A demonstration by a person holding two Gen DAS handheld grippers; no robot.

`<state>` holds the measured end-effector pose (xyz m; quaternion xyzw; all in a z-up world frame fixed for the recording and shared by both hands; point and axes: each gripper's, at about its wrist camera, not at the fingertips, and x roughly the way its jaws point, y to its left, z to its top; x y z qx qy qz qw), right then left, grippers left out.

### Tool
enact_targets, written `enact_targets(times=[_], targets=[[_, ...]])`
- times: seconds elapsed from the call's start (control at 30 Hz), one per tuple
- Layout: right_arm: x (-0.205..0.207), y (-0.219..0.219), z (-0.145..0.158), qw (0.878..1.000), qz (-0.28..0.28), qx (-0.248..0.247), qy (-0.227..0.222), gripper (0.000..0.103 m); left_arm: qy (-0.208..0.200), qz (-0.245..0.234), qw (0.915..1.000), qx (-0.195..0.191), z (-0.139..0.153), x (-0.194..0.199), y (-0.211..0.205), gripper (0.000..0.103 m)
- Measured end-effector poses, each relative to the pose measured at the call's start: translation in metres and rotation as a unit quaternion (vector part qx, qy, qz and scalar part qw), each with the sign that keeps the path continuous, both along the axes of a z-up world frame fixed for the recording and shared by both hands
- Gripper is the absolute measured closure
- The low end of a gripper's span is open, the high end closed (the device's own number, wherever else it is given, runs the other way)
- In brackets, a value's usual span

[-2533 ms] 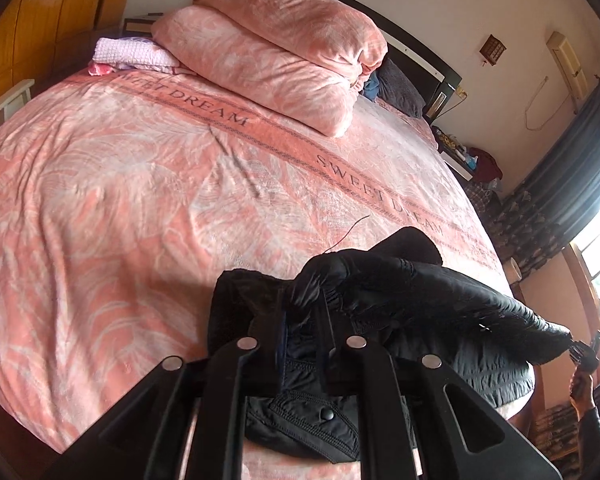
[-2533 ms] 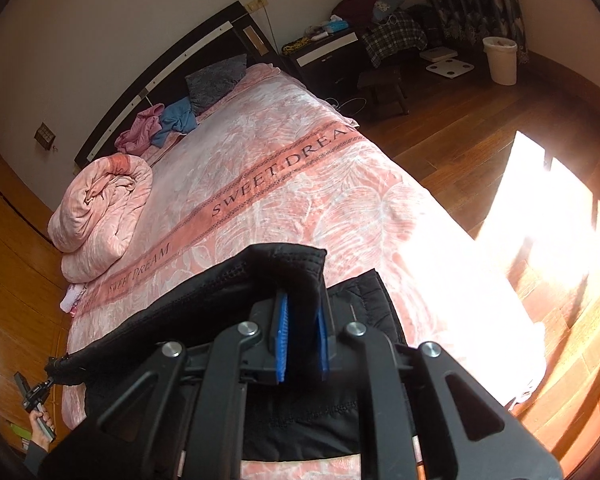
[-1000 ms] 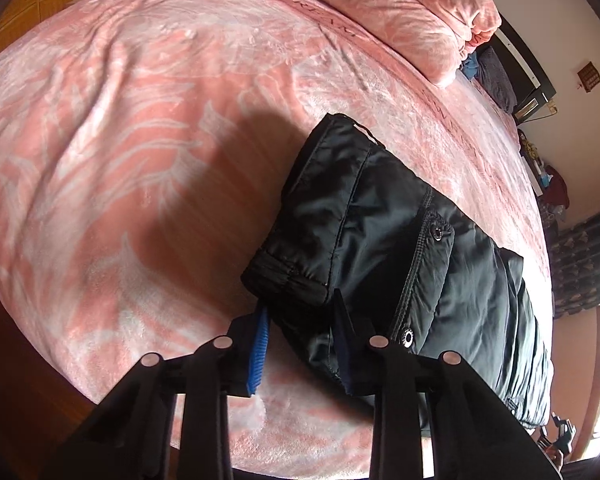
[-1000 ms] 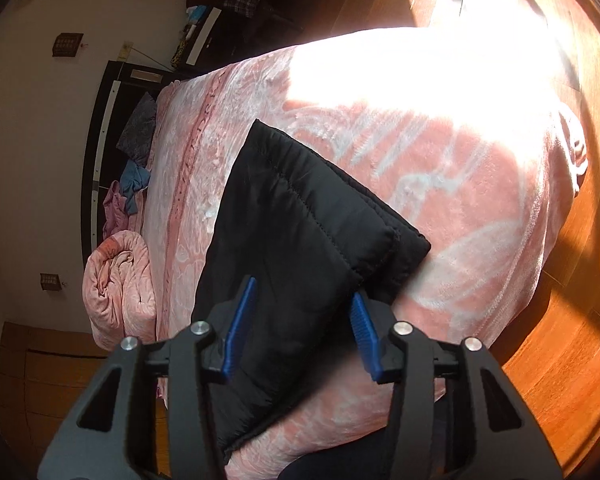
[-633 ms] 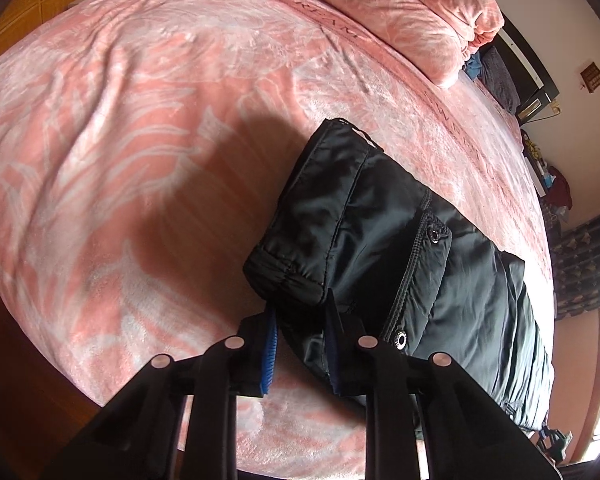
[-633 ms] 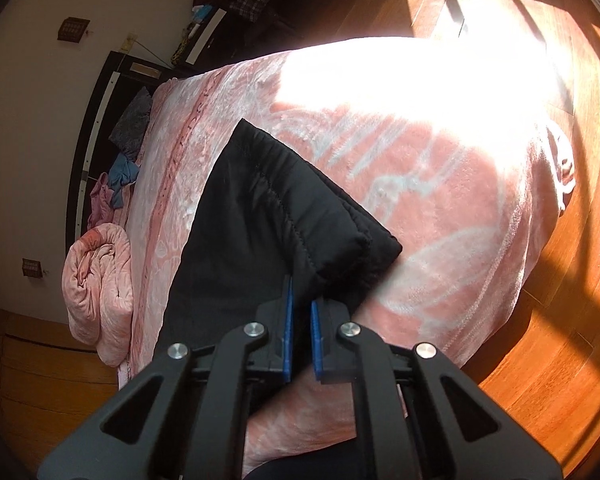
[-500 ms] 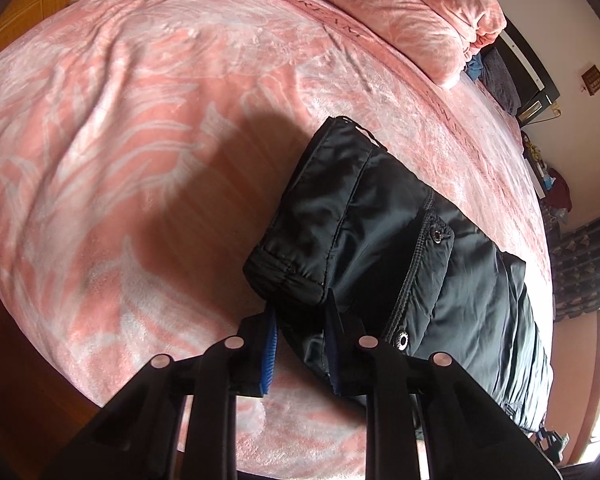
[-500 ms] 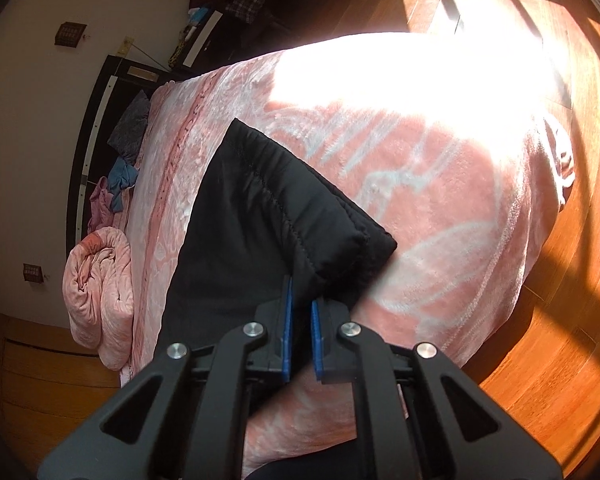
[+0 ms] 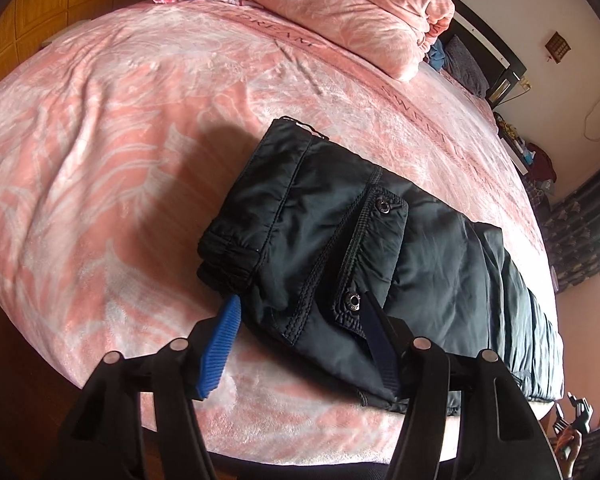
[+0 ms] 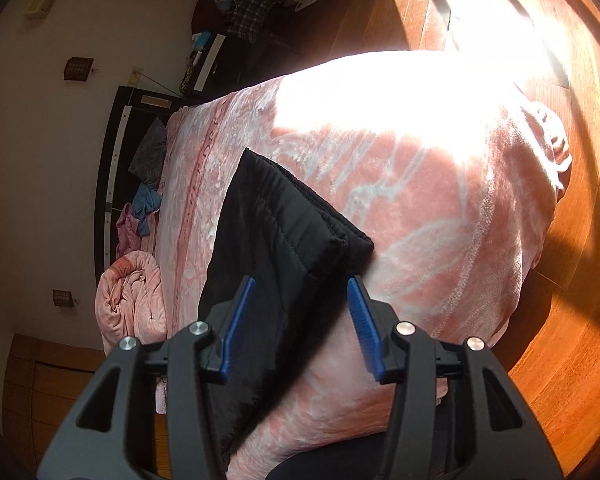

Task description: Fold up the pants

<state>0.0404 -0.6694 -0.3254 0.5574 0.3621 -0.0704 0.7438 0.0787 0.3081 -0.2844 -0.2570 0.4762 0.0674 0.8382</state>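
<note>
The black padded pants [image 9: 340, 248] lie folded into a thick rectangle on the bed [image 9: 100, 140], close to its near edge, on the pink blanket with the pale leaf pattern. In the left wrist view the waistband end faces the camera: an elastic gathered section at the left corner of the bundle, a stitched fly flap with two metal snaps [image 9: 383, 207], and the quilted legs running off toward the right. In the right wrist view the other end of the bundle [image 10: 276, 248] shows as a stitched, layered corner pointing toward the sunlit part of the bed.

The left gripper [image 9: 300, 332] has just been opening; its blue-padded fingers [image 9: 220, 344] now stand released on either side of the near edge of the waistband, the left pad just beside the elastic corner, the right one over the fabric by the lower snap, neither pressing it. The right gripper [image 10: 300, 312] has likewise just been opening; its fingers [image 10: 362, 320] are spread apart, with the pants' near edge between them and not clamped.

A rolled pink quilt [image 9: 340, 4] lies at the far side of the bed near the dark headboard [image 10: 112, 168]. Strong sunlight falls across the bed's right side and the wooden floor [image 10: 580, 240].
</note>
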Motion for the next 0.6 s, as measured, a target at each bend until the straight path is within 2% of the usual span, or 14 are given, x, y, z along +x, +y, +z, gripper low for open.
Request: enact_targets(times=[0.07, 0.13, 0.2, 0.27, 0.37, 0.5, 0.6], targets=[[0.006, 0.001, -0.006, 1.0, 0.004, -0.001, 0.009, 0.055, 0.005, 0.01, 0.9999, -0.005, -0.004, 0.002, 0.001, 0.037], [0.01, 0.001, -0.013, 0.999, 0.003, -0.012, 0.034, 0.075, 0.014, 0.025, 0.9995, -0.009, -0.01, 0.002, 0.003, 0.033], [0.011, -0.001, -0.015, 0.999, -0.002, -0.013, 0.031, 0.075, 0.024, 0.038, 0.999, -0.005, -0.016, 0.002, 0.004, 0.032], [0.008, -0.002, -0.013, 1.0, -0.007, -0.003, 0.017, 0.072, 0.028, 0.041, 0.9987, -0.005, -0.019, 0.001, 0.004, 0.032], [0.001, -0.006, -0.012, 1.0, -0.024, -0.003, 0.012, 0.068, 0.023, 0.043, 0.9988, 0.001, -0.019, -0.001, 0.002, 0.023], [0.0, -0.007, -0.015, 1.0, -0.023, 0.02, -0.003, 0.047, 0.027, 0.045, 0.9986, 0.001, -0.022, 0.0, -0.001, 0.019], [0.006, -0.005, -0.018, 0.999, -0.017, 0.027, -0.008, 0.046, 0.026, 0.056, 0.998, -0.01, -0.024, 0.001, -0.001, 0.019]])
